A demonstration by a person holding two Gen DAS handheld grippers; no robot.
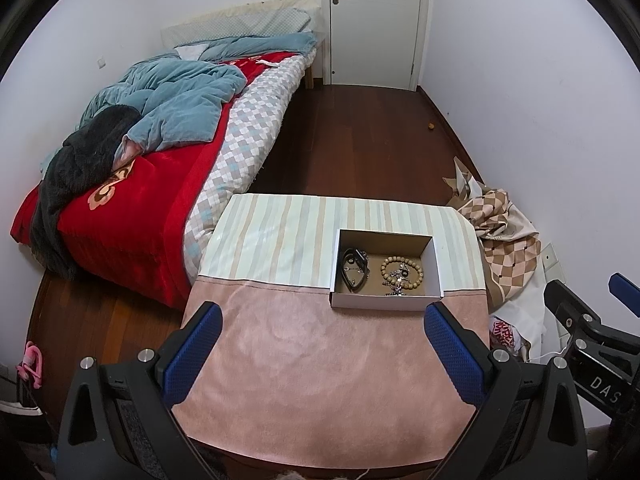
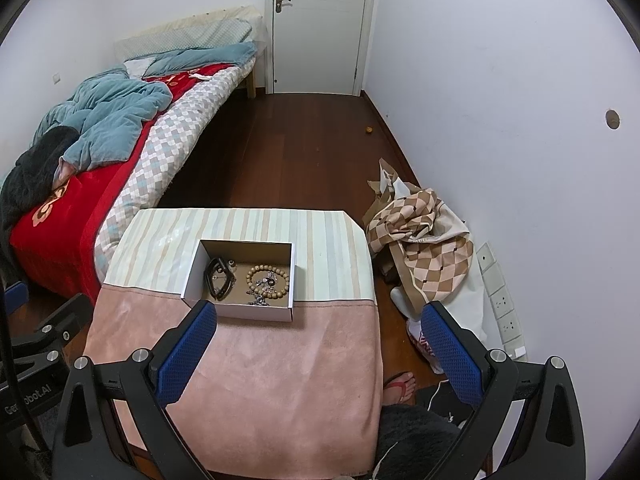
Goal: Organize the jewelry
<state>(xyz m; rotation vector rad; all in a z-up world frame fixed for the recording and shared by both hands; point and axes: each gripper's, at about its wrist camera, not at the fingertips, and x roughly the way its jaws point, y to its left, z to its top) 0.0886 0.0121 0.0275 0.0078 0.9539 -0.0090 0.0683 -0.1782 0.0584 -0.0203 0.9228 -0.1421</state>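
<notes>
1. Left wrist view: left gripper held above the pink near half of the worktop, jaws spread wide and empty, blue pads well short of the cardboard box.
2. Inside the box: wooden bead bracelet on the right side, silvery chain jewelry heaped over its near edge, black strap-like piece on the left side. Exact kind of the black piece too small to tell.
3. Nothing loose on the worktop around the box; bed well to the left of it.
4. Right wrist view: right gripper also hanging near the box, jaws wide apart, nothing between them; left pad just before the box's near left corner.
5. Same contents: bead bracelet, chain pile, black piece.
6. Judged progress: jewelry apparently all gathered in the box, though tangled; possibly only separating or tidying left.
</notes>
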